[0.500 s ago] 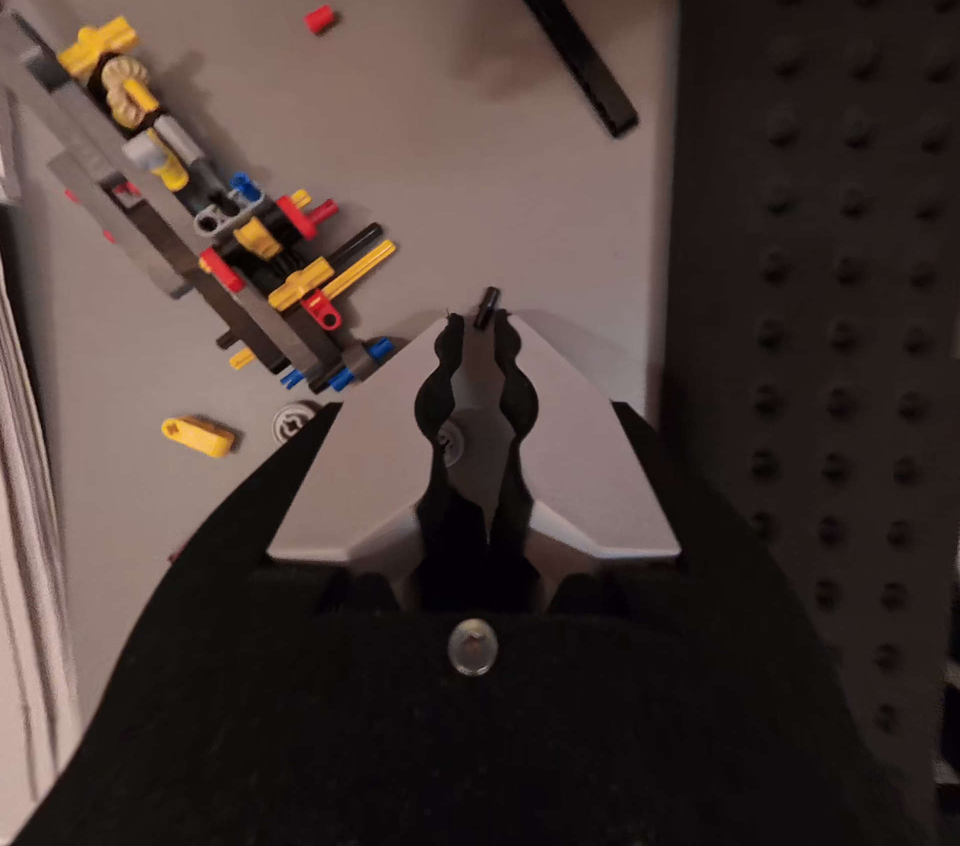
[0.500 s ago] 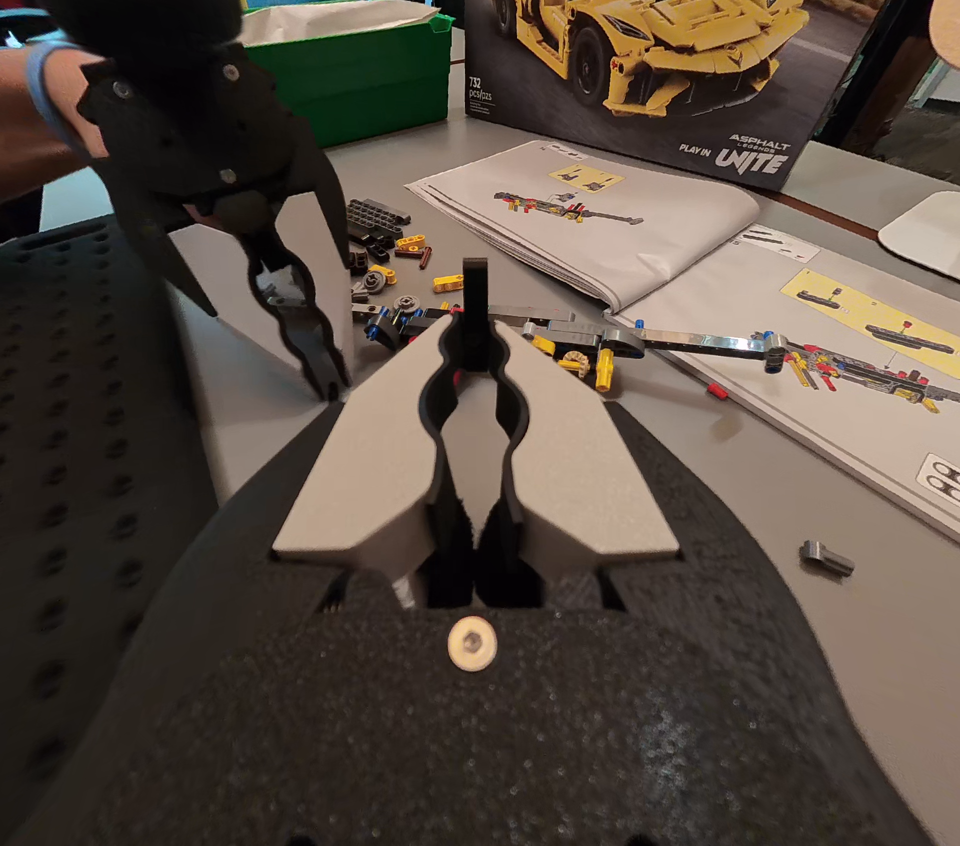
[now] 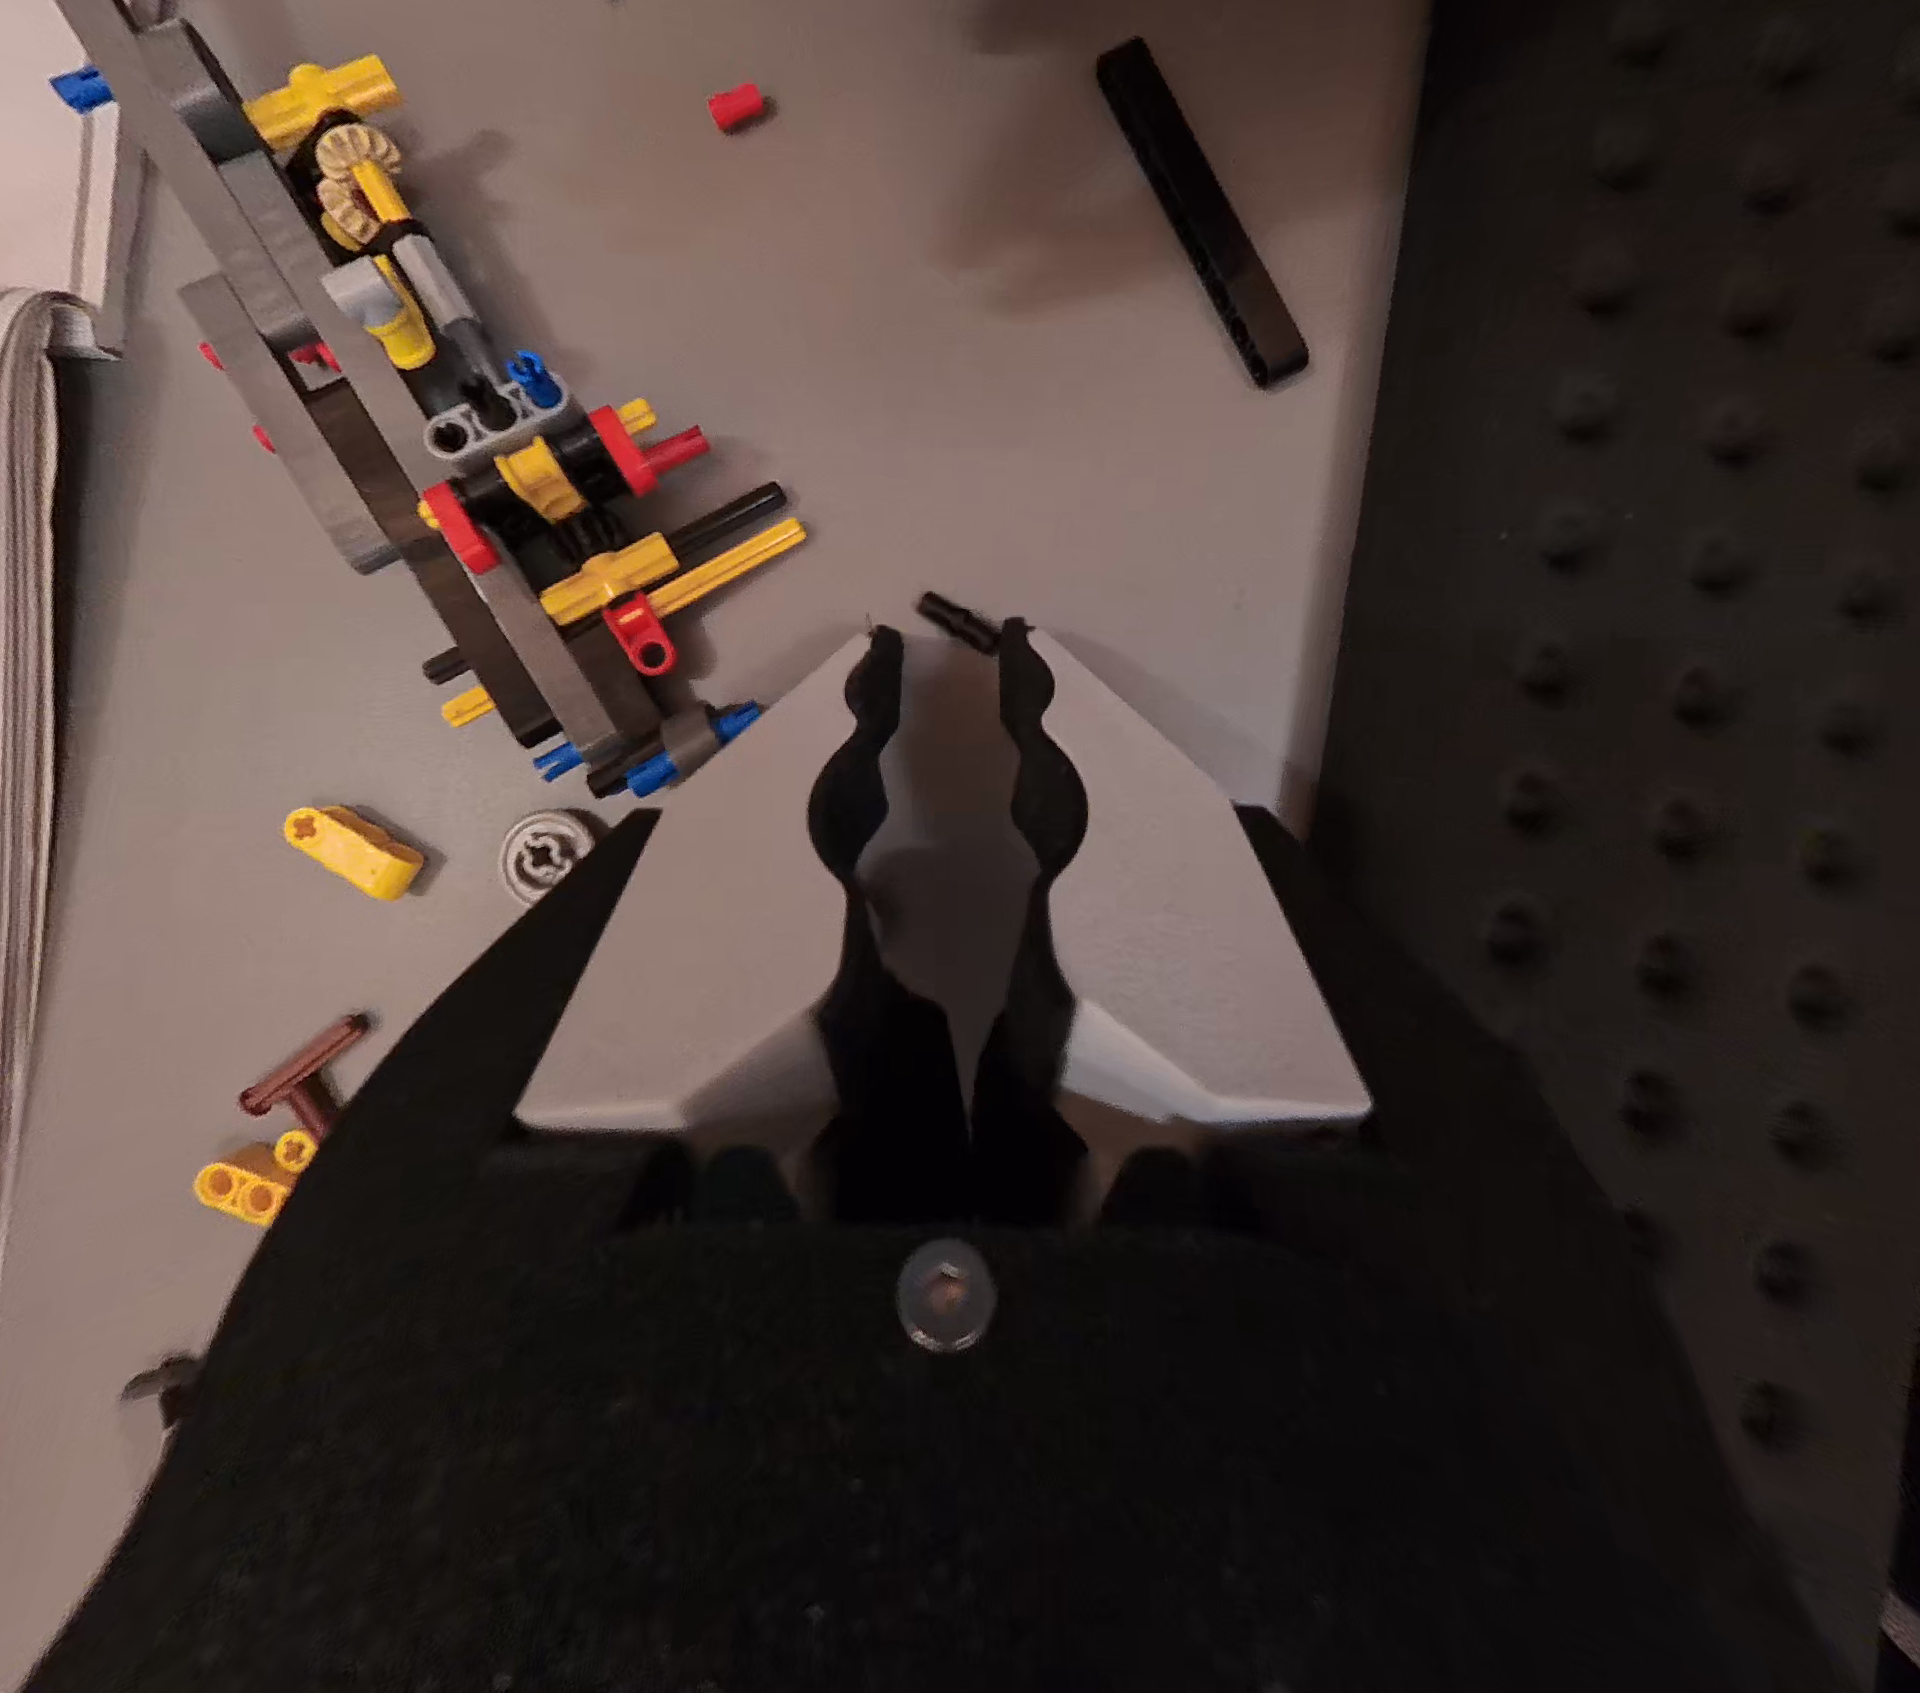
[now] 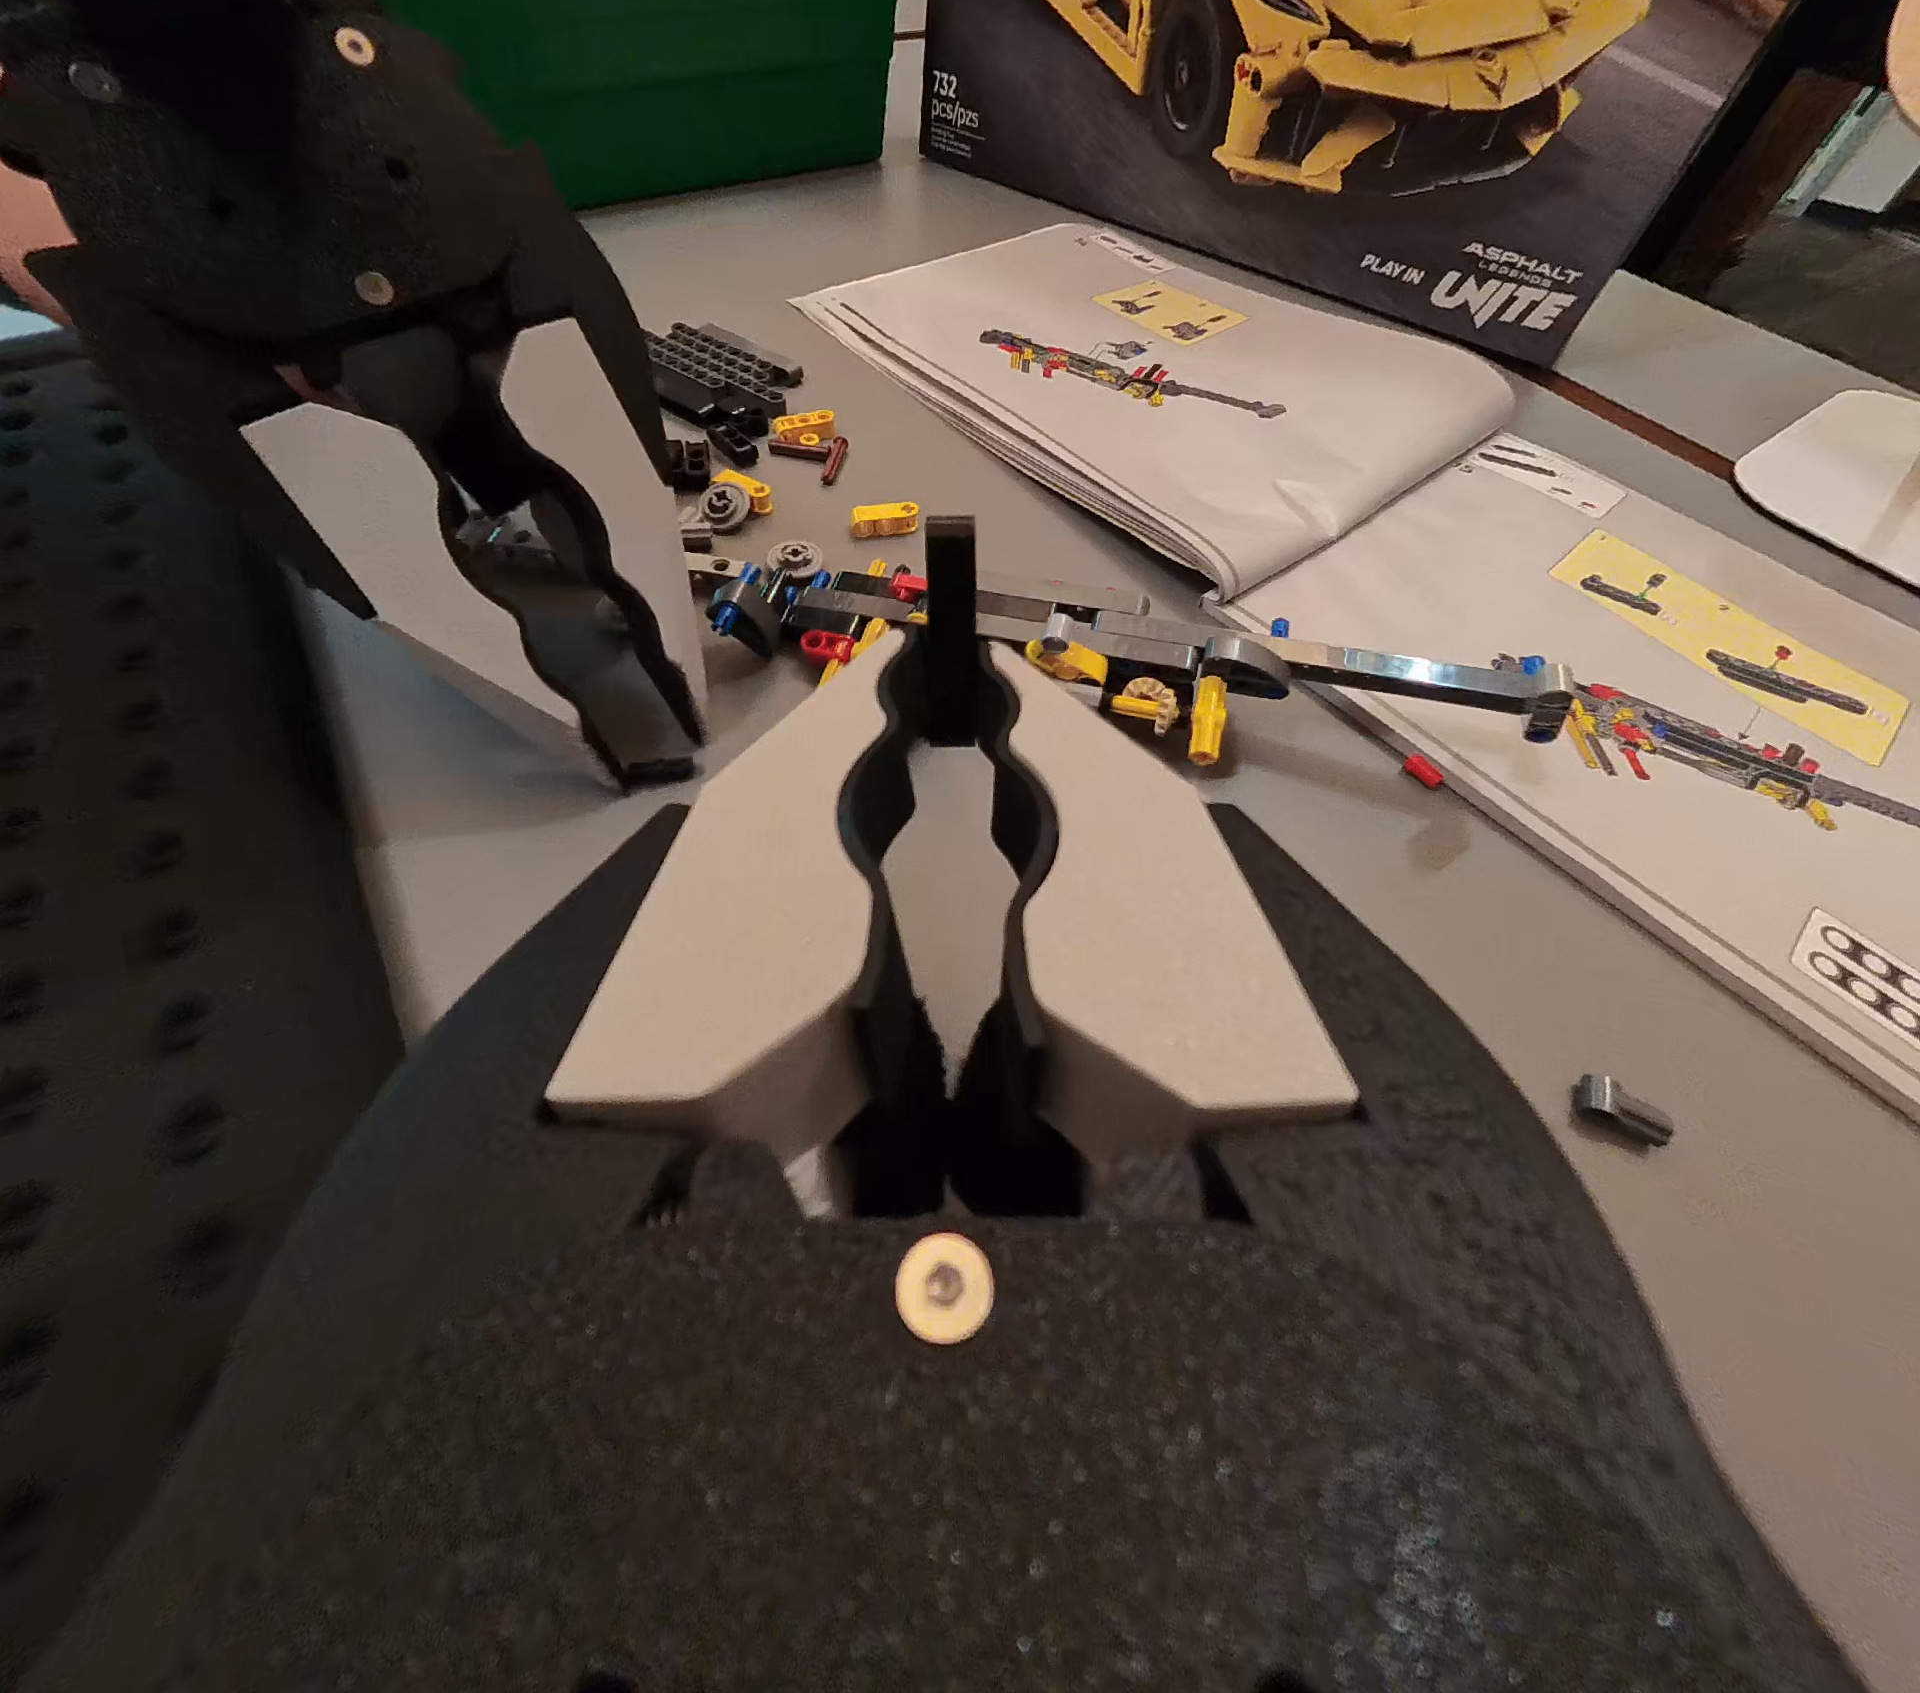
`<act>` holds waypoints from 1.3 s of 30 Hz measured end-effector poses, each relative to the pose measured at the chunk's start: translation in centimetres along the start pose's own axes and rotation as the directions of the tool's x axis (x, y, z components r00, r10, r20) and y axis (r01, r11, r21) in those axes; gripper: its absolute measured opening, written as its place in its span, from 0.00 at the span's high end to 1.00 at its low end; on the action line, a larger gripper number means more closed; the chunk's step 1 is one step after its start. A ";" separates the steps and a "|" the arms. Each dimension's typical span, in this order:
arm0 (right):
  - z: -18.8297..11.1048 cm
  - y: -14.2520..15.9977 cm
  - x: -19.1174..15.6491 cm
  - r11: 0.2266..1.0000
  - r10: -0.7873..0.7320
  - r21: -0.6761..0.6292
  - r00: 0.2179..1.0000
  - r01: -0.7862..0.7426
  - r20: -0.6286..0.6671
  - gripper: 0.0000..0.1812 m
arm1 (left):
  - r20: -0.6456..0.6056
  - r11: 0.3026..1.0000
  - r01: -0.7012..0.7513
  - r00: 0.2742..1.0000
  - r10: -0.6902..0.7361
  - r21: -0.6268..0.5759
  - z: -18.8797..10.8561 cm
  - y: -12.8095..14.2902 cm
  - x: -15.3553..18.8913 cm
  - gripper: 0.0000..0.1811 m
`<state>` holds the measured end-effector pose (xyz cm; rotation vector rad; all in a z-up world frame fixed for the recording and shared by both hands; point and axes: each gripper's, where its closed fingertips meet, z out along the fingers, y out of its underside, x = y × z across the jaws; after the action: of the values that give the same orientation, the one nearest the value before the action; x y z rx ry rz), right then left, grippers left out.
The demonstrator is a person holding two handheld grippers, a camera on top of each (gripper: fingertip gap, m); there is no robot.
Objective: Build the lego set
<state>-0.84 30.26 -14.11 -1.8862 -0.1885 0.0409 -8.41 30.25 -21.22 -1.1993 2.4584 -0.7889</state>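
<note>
A long grey beam assembly (image 3: 468, 438) with yellow, red and blue parts lies on the grey table; it also shows in the right wrist view (image 4: 1091, 635). My left gripper (image 3: 948, 633) is open just right of the assembly's near end. A small black pin (image 3: 956, 617) lies slanted just ahead of its tips, touching the right fingertip (image 3: 1013, 646). My right gripper (image 4: 948, 656) is shut on a black beam (image 4: 951, 594) that stands upright in front of the assembly. The left gripper (image 4: 655, 760) shows there with its tips close to the table.
A second black beam (image 3: 1200, 209) lies near a black studded mat (image 3: 1662, 708). Loose parts: yellow connector (image 3: 353, 848), grey round piece (image 3: 540, 854), red pin (image 3: 736, 108), dark grey piece (image 4: 1621, 1108). Instruction booklets (image 4: 1195, 417), set box (image 4: 1351, 33), green bin (image 4: 644, 54) stand behind. Spacing between my two grippers at the tips: around 11 cm.
My left gripper's jaws have widened and the black pin, upright between the tips before, now lies slanted ahead of them. The right gripper with its beam has moved closer to the assembly.
</note>
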 end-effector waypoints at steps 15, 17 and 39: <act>0.0 0.0 -0.2 1.000 0.011 0.005 1.000 -0.011 0.015 0.96 | 0.006 0.999 0.029 1.000 -0.029 0.017 0.8 -1.0 0.2 0.97; 0.0 0.0 -0.2 1.000 0.013 0.004 1.000 -0.013 0.016 0.96 | 0.009 1.000 0.025 1.000 -0.025 0.016 0.8 -1.0 0.2 0.97; 0.9 0.3 -1.6 0.985 -0.170 -0.041 0.986 0.169 -0.004 0.96 | -0.325 0.705 0.594 0.804 -0.498 0.388 -3.3 -8.0 -2.1 0.98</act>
<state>-2.47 30.78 -14.75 -1.9040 -0.3464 -0.0866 -3.61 29.05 -13.78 -1.7259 1.8298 -1.6361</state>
